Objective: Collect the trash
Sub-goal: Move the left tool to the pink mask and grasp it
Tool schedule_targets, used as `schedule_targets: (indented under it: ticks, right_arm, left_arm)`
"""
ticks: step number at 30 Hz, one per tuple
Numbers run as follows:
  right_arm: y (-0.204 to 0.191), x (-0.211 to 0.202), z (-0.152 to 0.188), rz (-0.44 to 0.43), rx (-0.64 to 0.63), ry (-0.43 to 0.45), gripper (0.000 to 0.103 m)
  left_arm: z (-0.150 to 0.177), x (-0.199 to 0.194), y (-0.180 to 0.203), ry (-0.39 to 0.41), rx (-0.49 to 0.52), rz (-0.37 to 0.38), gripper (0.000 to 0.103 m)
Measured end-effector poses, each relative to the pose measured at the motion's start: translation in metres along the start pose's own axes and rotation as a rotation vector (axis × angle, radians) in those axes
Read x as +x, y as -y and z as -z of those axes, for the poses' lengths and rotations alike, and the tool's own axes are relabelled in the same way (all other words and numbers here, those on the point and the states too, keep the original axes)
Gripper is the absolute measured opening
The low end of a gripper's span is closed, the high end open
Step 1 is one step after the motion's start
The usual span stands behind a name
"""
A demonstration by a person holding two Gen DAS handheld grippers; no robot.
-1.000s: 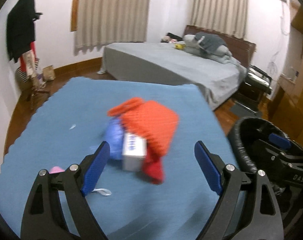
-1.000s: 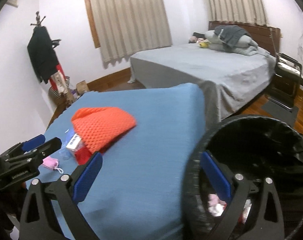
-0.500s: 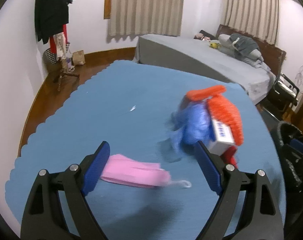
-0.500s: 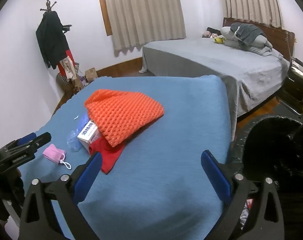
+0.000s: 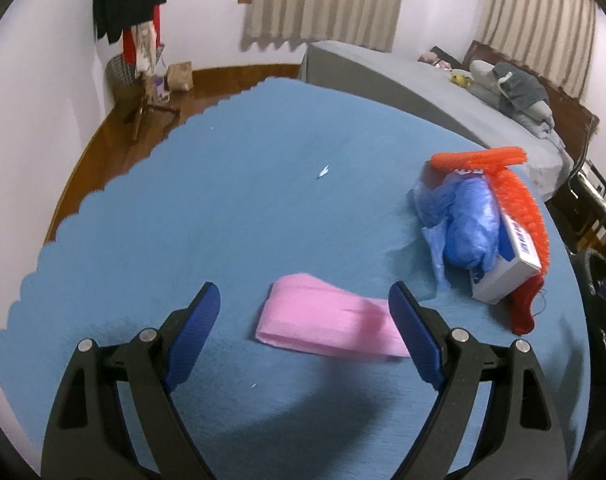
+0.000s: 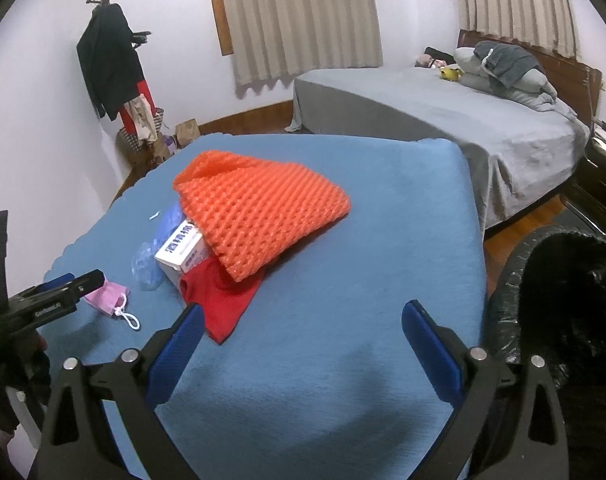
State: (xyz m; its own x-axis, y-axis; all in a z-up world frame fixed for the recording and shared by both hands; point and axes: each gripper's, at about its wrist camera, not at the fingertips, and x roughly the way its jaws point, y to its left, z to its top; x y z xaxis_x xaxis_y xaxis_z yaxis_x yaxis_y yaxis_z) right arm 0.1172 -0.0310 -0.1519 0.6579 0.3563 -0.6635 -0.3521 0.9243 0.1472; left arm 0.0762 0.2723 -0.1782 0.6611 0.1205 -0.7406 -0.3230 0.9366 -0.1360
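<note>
A pink face mask lies on the blue table cloth, between the tips of my open, empty left gripper. It also shows in the right wrist view. Further right lies a pile: orange foam netting, a white box, a blue plastic bag and a red cloth. My right gripper is open and empty above the cloth, near the pile. A black-lined trash bin stands at the table's right.
A small white scrap lies mid-table. A grey bed stands behind the table. A coat rack with clothes is by the left wall. A dark chair stands beyond the bin.
My left gripper swung left from the pile to the pink mask and closed in on it. My right gripper moved left from over the bin to over the table.
</note>
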Motion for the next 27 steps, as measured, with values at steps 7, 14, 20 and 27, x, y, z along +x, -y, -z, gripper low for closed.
schedule_targets:
  ticks: [7, 14, 20, 27]
  right_arm:
    - [-0.003, 0.003, 0.002, 0.0, -0.008, -0.01, 0.097]
    - [-0.004, 0.006, 0.001, -0.004, -0.013, -0.017, 0.097]
    - [-0.002, 0.005, 0.0, -0.006, -0.01, -0.015, 0.097]
    - [0.0, 0.0, -0.016, -0.016, -0.004, 0.029, 0.097]
  left_arm:
    - [0.005, 0.012, -0.004, -0.044, -0.022, 0.003, 0.082]
    - [0.009, 0.011, 0.01, -0.054, 0.041, 0.026, 0.048]
    - [0.009, 0.005, 0.019, -0.032, 0.053, 0.026, 0.033]
    - [-0.005, -0.016, 0.034, 0.05, 0.071, 0.047, 0.031]
